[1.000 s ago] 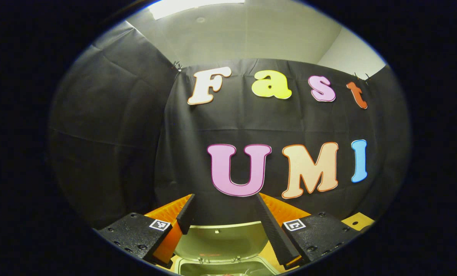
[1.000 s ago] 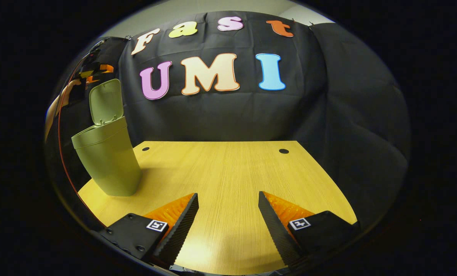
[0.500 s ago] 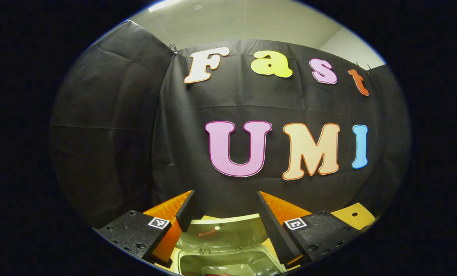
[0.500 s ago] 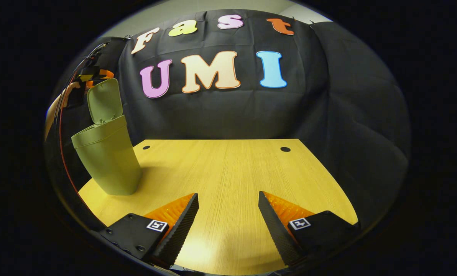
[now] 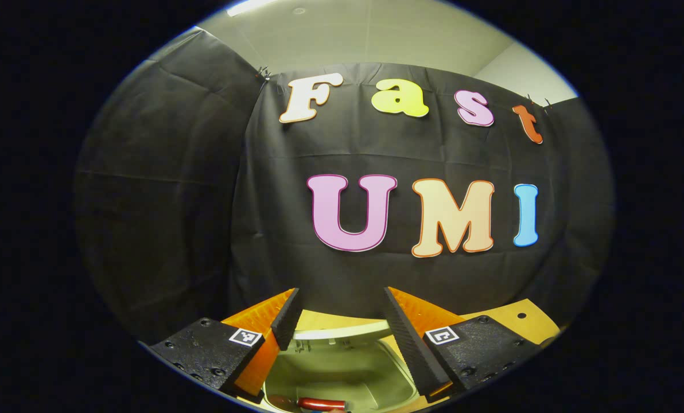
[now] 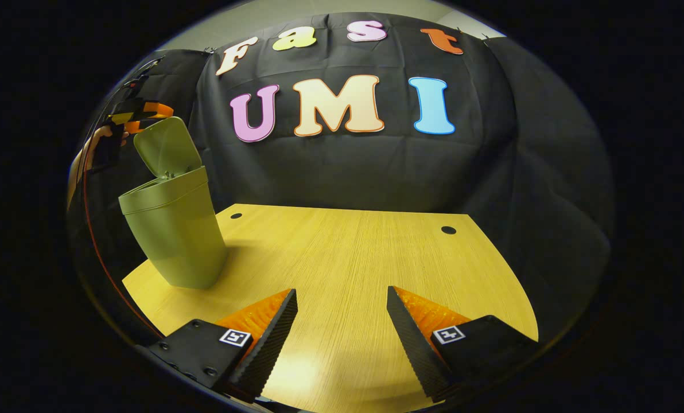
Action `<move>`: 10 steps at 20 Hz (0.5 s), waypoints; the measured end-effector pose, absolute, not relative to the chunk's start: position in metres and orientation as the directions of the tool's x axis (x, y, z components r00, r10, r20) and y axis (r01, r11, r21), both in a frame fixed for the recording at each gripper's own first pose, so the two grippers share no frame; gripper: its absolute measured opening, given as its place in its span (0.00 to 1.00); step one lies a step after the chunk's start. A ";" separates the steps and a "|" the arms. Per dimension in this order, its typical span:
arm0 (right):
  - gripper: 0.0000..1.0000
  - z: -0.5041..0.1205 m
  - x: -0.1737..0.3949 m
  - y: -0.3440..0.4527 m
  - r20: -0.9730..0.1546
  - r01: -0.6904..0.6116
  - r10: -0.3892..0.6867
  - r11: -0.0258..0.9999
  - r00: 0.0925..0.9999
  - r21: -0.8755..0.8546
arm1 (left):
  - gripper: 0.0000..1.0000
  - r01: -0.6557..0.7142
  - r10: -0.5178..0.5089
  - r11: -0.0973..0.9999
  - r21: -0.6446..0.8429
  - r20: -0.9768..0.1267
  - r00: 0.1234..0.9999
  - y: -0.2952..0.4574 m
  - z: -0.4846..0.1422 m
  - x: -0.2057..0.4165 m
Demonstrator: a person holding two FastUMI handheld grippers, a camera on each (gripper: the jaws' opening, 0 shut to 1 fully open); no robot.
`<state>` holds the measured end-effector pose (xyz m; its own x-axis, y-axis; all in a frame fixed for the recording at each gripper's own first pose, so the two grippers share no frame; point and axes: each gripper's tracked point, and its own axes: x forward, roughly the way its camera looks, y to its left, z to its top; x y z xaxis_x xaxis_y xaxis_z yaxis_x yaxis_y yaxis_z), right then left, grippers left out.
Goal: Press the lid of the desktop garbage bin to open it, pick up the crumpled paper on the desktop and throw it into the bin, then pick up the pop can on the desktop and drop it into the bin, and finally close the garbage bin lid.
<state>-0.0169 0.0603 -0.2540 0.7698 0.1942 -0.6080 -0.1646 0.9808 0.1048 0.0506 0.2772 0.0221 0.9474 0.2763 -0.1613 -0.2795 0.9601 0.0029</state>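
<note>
The green desktop bin [image 6: 173, 235] stands at the table's left side with its lid [image 6: 167, 146] raised and tilted forward over the mouth. My left gripper [image 6: 138, 109], held by a hand [image 6: 98, 146], hovers just behind and above the lid's top edge. In the left gripper view this gripper [image 5: 340, 295] is open, and I look down between its fingers at the lid's edge [image 5: 342, 332] and into the bin [image 5: 342, 373], where the red pop can [image 5: 319, 403] lies. My right gripper [image 6: 342, 298] is open and holds nothing, low over the table's front.
The wooden table [image 6: 348, 252] has two small round holes [image 6: 448, 230] near its back edge. Black cloth walls close it in at the back and on both sides. A table corner [image 5: 525, 321] shows to the right of the bin.
The lid has tipped forward from nearly upright. My left gripper has moved closer behind its top edge, and the can inside the bin has come into view. The right gripper has shifted slightly.
</note>
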 end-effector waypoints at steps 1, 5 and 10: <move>0.99 -0.254 -0.017 0.062 -0.608 -0.169 0.200 0.980 0.768 0.109 | 0.88 -0.279 0.275 0.960 -0.003 -0.165 0.947 0.275 0.018 0.046; 0.99 -0.257 -0.019 0.065 -0.615 -0.188 0.215 0.976 0.758 0.109 | 0.89 -0.277 0.261 0.960 -0.043 -0.222 0.939 0.263 -0.009 0.028; 0.99 -0.260 -0.023 0.069 -0.626 -0.208 0.224 0.973 0.747 0.100 | 0.89 -0.296 0.260 0.952 -0.083 -0.297 0.919 0.257 -0.053 0.010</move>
<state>-0.0225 0.0688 -0.2596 0.7467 0.2242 -0.6263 -0.2082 0.9730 0.1001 0.0101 0.2570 -0.0531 0.9188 0.2600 -0.2969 -0.2960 0.9516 -0.0828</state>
